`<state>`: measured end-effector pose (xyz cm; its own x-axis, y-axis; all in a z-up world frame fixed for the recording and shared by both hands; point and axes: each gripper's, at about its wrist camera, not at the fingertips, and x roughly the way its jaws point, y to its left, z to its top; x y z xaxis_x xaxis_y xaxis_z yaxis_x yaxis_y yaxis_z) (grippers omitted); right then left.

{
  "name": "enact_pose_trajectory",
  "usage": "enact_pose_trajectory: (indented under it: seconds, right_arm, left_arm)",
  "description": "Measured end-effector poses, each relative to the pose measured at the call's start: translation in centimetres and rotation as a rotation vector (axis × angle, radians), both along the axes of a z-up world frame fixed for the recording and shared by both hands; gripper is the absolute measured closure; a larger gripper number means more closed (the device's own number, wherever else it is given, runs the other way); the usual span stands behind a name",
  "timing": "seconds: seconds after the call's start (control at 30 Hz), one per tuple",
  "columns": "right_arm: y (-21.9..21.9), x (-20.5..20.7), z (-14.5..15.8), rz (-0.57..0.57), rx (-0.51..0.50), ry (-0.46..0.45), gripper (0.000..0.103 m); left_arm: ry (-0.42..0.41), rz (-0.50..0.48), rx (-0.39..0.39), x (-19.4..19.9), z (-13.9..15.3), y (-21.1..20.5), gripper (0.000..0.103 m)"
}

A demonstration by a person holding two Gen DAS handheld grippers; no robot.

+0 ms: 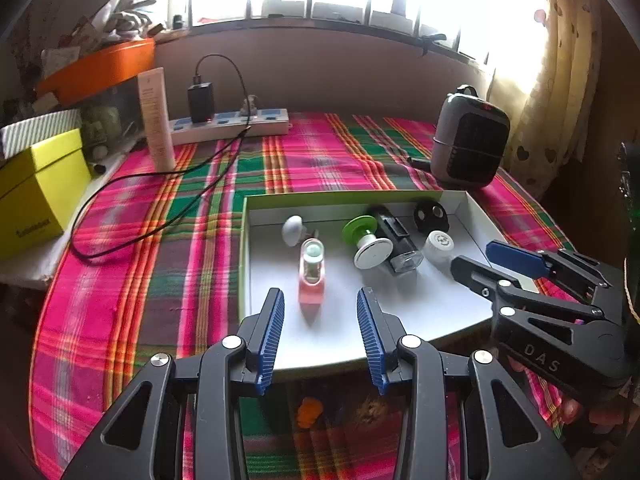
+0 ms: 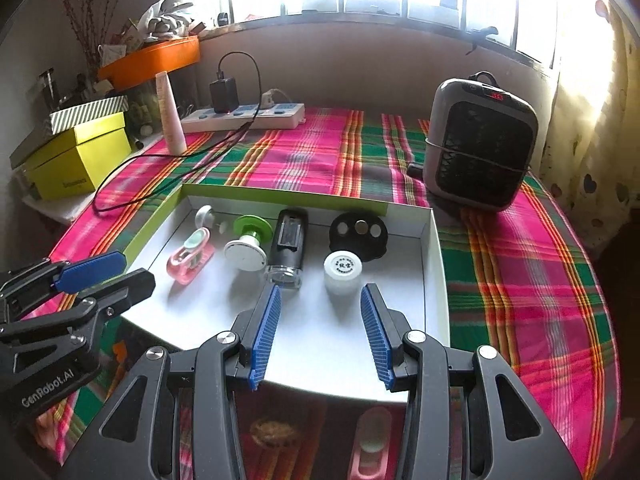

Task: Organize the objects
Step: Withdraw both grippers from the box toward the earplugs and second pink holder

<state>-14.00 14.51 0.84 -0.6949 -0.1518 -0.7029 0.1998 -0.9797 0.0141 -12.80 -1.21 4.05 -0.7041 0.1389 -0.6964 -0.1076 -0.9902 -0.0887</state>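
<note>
A shallow white box lid with green sides (image 1: pixel 256 280) (image 2: pixel 434 264) lies on the plaid cloth. In it are a pink holder with a clear bottle (image 1: pixel 311 274) (image 2: pixel 190 258), a white knob (image 1: pixel 293 230) (image 2: pixel 205 216), a green-and-white spool (image 1: pixel 366 240) (image 2: pixel 248 242), a black bottle (image 1: pixel 396 240) (image 2: pixel 288 246), a black round holder (image 1: pixel 430 216) (image 2: pixel 359 236) and a white jar (image 1: pixel 439 245) (image 2: pixel 342 270). My left gripper (image 1: pixel 320 300) (image 2: pixel 108 272) is open and empty, just short of the pink holder. My right gripper (image 2: pixel 320 296) (image 1: pixel 476 260) is open and empty, just short of the white jar.
A grey heater (image 1: pixel 470 140) (image 2: pixel 478 144) stands back right. A power strip with a charger and a black cable (image 1: pixel 230 122) (image 2: pixel 244 116), a pale tube (image 1: pixel 156 120) (image 2: pixel 171 114), a yellow box (image 1: pixel 40 188) (image 2: pixel 76 156) and an orange tub (image 1: pixel 98 68) are at the back left.
</note>
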Motion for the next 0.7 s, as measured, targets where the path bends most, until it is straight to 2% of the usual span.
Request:
enact_pose_trajectory:
  seconds: [0.47,0.7]
  right_arm:
    - [0.5,3.0,1.0,-0.001,-0.023,0.040,0.060]
    - [0.7,4.5,0.7,0.005,-0.022,0.037,0.060]
  left_arm:
    - [0.008,0.037,0.036,2.3,0.1,-3.1,0.067]
    - [0.003,0.039,0.082,3.9,-0.1,-4.0,0.066]
